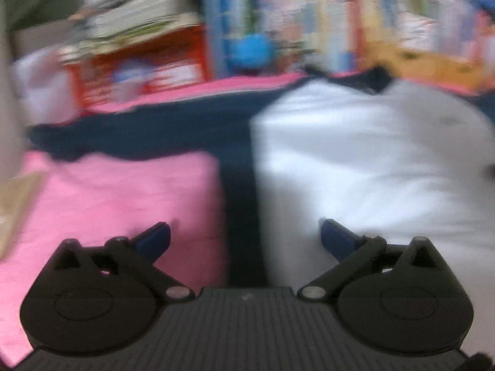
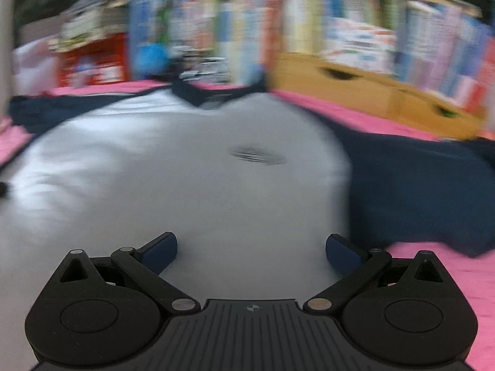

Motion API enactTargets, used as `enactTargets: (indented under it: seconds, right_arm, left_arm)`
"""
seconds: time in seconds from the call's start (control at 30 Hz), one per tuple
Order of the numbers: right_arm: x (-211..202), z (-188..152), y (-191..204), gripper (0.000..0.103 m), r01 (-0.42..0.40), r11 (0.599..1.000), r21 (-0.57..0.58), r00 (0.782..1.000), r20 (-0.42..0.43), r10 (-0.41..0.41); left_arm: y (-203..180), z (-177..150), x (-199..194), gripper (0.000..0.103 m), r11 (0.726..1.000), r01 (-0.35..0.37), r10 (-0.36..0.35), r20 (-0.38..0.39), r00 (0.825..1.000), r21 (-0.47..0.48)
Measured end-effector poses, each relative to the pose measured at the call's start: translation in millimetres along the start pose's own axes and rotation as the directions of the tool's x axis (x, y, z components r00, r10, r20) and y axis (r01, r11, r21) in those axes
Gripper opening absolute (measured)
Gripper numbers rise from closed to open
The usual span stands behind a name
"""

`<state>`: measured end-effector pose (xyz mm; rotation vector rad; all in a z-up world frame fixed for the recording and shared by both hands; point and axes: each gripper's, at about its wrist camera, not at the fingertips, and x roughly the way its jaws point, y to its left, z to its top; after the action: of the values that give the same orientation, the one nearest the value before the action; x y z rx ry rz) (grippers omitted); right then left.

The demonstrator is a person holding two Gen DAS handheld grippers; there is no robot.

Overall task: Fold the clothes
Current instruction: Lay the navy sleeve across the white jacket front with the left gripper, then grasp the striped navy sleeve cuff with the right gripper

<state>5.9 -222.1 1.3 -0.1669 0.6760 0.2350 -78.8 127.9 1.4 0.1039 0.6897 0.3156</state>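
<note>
Backdrop: crowded bookshelves (image 2: 309,24) run along 12 o'clock in both wrist views, blurred, with a pink cover (image 1: 117,204) spread as the work surface below them.
Left gripper (image 1: 244,241): released, jaws spread wide with nothing between the blue pads; it hangs over the dark side strip of the garment, pink cover at its 9 o'clock, white cloth at its 3 o'clock.
Right gripper (image 2: 251,255): likewise spread and empty, poised over the white body panel, apart from the cloth as far as the blur lets me judge.
Shirt (image 2: 173,167): white body with navy sleeves and collar, lying flat and face up, collar toward 12 o'clock, hem toward 6 o'clock beneath the grippers.
Sleeves: the left view shows one (image 1: 139,136) reaching toward 10 o'clock; the right view shows the other (image 2: 414,185) spread toward 3 o'clock.
Handling: probably light, limp knit that sags and slides, not fragile; a single layer may slip from a shallow pinch.
Hold: best taken at a seam or edge, a sleeve cuff or shoulder on each side, pinching through the full thickness.
</note>
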Motion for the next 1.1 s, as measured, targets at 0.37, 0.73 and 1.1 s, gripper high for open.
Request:
enactTargets:
  seconds: [0.37, 0.73, 1.1]
  right_arm:
    - [-41, -6, -110, 0.103, 0.523, 0.829, 0.197, 0.841, 0.041, -0.54]
    - [0, 71, -168, 0.103, 0.425, 0.876, 0.227, 0.864, 0.186, -0.467]
    - [103, 76, -201, 0.096, 0.46, 0.866, 0.198, 0.887, -0.153, -0.436]
  left_arm:
    - [-86, 94, 9, 0.094, 0.937, 0.35, -0.35, 0.093, 0.932, 0.015]
    - [-185, 108, 83, 0.096, 0.89, 0.454, -0.452, -0.046, 0.891, 0.051]
    - [-192, 100, 84, 0.103, 0.895, 0.423, -0.424, -0.024, 0.906, 0.141]
